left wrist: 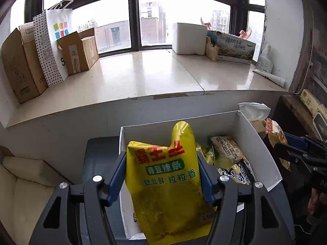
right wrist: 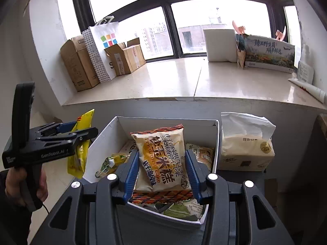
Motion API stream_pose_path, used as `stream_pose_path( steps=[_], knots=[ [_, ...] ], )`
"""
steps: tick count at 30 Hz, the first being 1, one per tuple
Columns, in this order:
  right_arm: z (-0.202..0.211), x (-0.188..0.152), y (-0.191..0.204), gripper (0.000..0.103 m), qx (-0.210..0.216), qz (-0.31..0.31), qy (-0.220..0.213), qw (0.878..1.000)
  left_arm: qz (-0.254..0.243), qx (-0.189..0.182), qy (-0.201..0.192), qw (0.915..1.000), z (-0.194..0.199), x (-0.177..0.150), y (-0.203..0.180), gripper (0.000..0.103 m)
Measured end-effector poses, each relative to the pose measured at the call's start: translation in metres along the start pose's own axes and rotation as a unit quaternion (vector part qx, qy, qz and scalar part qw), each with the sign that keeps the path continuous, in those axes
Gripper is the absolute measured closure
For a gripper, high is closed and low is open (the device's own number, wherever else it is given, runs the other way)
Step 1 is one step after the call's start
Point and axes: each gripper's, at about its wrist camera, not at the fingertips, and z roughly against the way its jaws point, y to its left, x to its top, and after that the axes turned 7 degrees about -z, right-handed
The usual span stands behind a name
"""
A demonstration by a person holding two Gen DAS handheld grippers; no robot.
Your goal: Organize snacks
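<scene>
My left gripper (left wrist: 161,159) is shut on a yellow snack bag (left wrist: 167,183) with red and green print, held above the left part of the white box (left wrist: 259,143). My right gripper (right wrist: 161,158) is shut on a cream and orange rice cake packet (right wrist: 163,159), held above the same white box (right wrist: 102,138). Several other snack packets (left wrist: 226,149) lie inside the box (right wrist: 112,163). The left gripper (right wrist: 81,134) with its yellow bag (right wrist: 81,122) shows at the left of the right wrist view. The right gripper (left wrist: 286,145) with its packet (left wrist: 276,134) shows at the right of the left wrist view.
A tissue pack (right wrist: 245,147) stands right of the box. Behind is a marble window sill (left wrist: 143,77) with cardboard boxes (left wrist: 20,65), a dotted paper bag (left wrist: 51,47), a white foam box (left wrist: 190,38) and a printed carton (left wrist: 235,49). A cream cushion (left wrist: 26,179) lies at lower left.
</scene>
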Motion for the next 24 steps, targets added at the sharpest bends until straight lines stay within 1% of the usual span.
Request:
stream_pose_path(
  steps=[3, 4, 5, 6, 7, 10, 11, 12, 14, 18, 19, 22, 24],
  knots=[
    [-0.020, 0.007, -0.011, 0.052, -0.008, -0.021, 0.009, 1.000, -0.012, 0.004, 0.004, 0.9999, -0.013, 0.001, -0.008, 0.033],
    [-0.023, 0.008, -0.012, 0.051, -0.008, -0.020, 0.010, 1.000, -0.015, 0.007, 0.000, 0.9999, -0.016, 0.002, -0.011, 0.028],
    [-0.027, 0.008, -0.013, 0.042, -0.009, -0.020, 0.012, 1.000, -0.018, 0.005, -0.004, 0.9998, -0.018, 0.002, -0.012, 0.017],
    [-0.031, 0.008, -0.015, 0.019, -0.008, -0.023, 0.018, 1.000, -0.019, 0.000, -0.004, 0.9998, -0.020, 0.003, -0.013, 0.010],
    [-0.033, 0.007, -0.017, 0.002, -0.010, -0.030, 0.021, 0.999, -0.018, -0.004, -0.005, 0.9998, -0.020, 0.003, -0.012, 0.003],
    [-0.030, 0.004, -0.022, 0.001, -0.007, -0.035, 0.011, 0.999, -0.018, -0.004, -0.010, 0.9998, -0.019, 0.002, -0.010, 0.001],
    [-0.029, 0.004, -0.022, 0.001, -0.014, -0.035, 0.011, 0.999, -0.019, -0.001, -0.011, 0.9998, -0.017, 0.001, -0.009, 0.001],
    [-0.028, 0.003, -0.023, 0.001, -0.022, -0.035, 0.011, 0.999, -0.019, 0.002, -0.016, 0.9997, -0.014, 0.000, -0.008, 0.000],
    [-0.023, 0.002, -0.022, 0.001, -0.018, -0.037, 0.002, 0.999, -0.017, 0.007, -0.030, 0.9994, -0.006, -0.003, -0.004, 0.000],
    [-0.012, -0.001, -0.010, 0.001, -0.029, -0.015, -0.016, 0.999, -0.004, 0.009, -0.045, 0.9989, 0.010, -0.007, 0.003, 0.000],
    [-0.008, -0.003, -0.005, 0.001, -0.033, -0.007, -0.021, 0.999, -0.005, 0.015, -0.054, 0.9984, 0.017, -0.008, 0.003, 0.000],
    [0.008, -0.010, 0.014, 0.001, -0.038, 0.023, -0.043, 0.998, -0.002, 0.039, -0.100, 0.9943, 0.046, -0.017, 0.004, 0.000],
    [0.024, -0.017, 0.027, 0.001, -0.041, 0.042, -0.064, 0.996, 0.004, 0.045, -0.114, 0.9925, 0.066, -0.024, 0.003, 0.000]
  ],
)
